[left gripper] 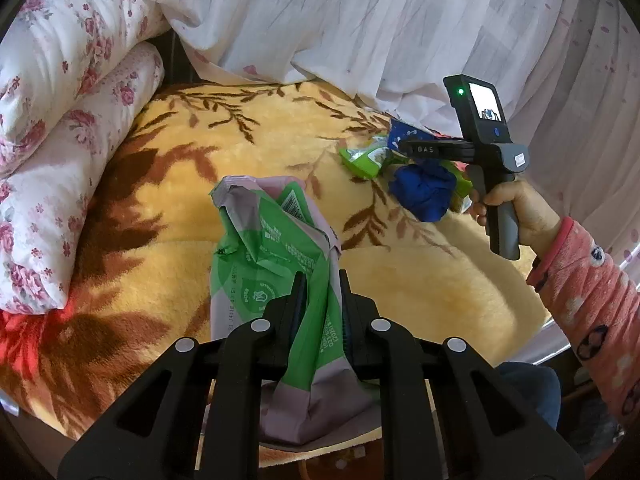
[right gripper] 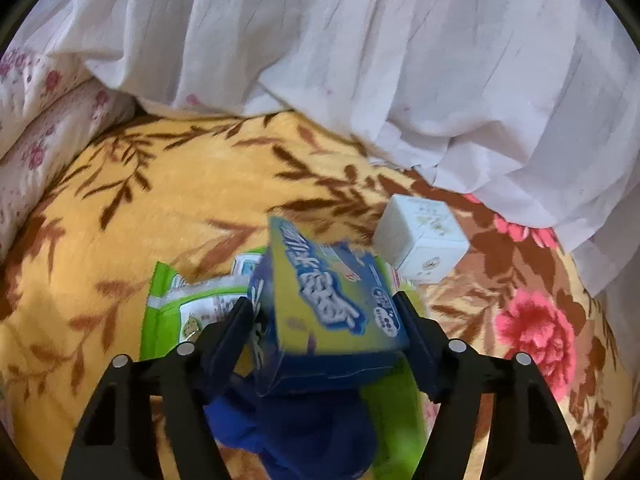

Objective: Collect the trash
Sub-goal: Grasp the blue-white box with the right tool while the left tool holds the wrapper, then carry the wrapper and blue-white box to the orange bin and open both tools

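Right wrist view is smeared with blur, so I can't read the print on the blue and yellow box. My right tongs are clamped on it at lower centre. Under it sit a blue crumpled wad and one lime green wrapper, both partly covered by the box. One white cube box lies right of centre on the bed's yellow blanket. My left tongs pinch one green and mauve bag, its bottom end cut off behind them. Two floral pillows are stacked upper left.
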`<action>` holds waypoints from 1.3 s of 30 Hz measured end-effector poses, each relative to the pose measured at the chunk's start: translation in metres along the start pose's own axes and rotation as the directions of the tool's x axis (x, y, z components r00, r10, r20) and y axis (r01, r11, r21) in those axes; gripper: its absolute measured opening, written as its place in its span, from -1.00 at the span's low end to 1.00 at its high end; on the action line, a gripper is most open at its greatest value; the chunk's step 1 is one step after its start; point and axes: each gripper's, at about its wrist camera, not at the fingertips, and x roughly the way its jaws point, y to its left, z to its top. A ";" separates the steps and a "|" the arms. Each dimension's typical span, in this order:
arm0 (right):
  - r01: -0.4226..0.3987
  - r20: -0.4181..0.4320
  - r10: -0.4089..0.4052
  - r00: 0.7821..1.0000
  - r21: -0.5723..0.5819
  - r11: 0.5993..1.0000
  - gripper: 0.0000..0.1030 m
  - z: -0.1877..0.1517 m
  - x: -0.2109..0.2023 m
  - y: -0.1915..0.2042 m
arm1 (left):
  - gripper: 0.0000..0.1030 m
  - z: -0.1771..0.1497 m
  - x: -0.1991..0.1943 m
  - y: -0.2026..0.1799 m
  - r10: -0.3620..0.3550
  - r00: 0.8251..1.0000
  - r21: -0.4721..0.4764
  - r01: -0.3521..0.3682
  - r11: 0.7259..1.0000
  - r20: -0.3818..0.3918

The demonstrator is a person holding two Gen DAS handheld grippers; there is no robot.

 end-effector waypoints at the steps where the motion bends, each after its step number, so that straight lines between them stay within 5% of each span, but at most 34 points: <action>1: 0.009 0.001 -0.009 1.000 -0.004 1.000 0.26 -0.001 -0.001 0.001 | -0.71 0.000 0.000 -0.001 -0.001 1.000 0.000 0.001 1.000 0.000; 12: -0.060 0.041 0.059 0.997 0.010 0.998 0.08 -0.016 -0.038 -0.004 | -0.72 -0.001 -0.003 -0.007 0.000 1.000 0.013 0.000 1.000 0.009; 22: -0.157 0.152 0.158 0.976 -0.013 0.987 0.08 -0.047 -0.137 -0.004 | -0.72 -0.005 -0.022 -0.027 -0.007 1.000 0.063 0.006 0.998 0.026; 31: -0.281 0.148 0.285 0.947 -0.052 0.958 0.08 -0.147 -0.233 0.003 | -0.72 -0.036 -0.044 -0.062 -0.019 1.000 0.141 0.019 0.990 -0.005; 39: -0.345 0.093 0.347 0.933 -0.033 0.938 0.09 -0.221 -0.268 0.009 | -0.72 -0.094 -0.053 -0.094 -0.036 0.993 0.222 0.060 0.973 -0.110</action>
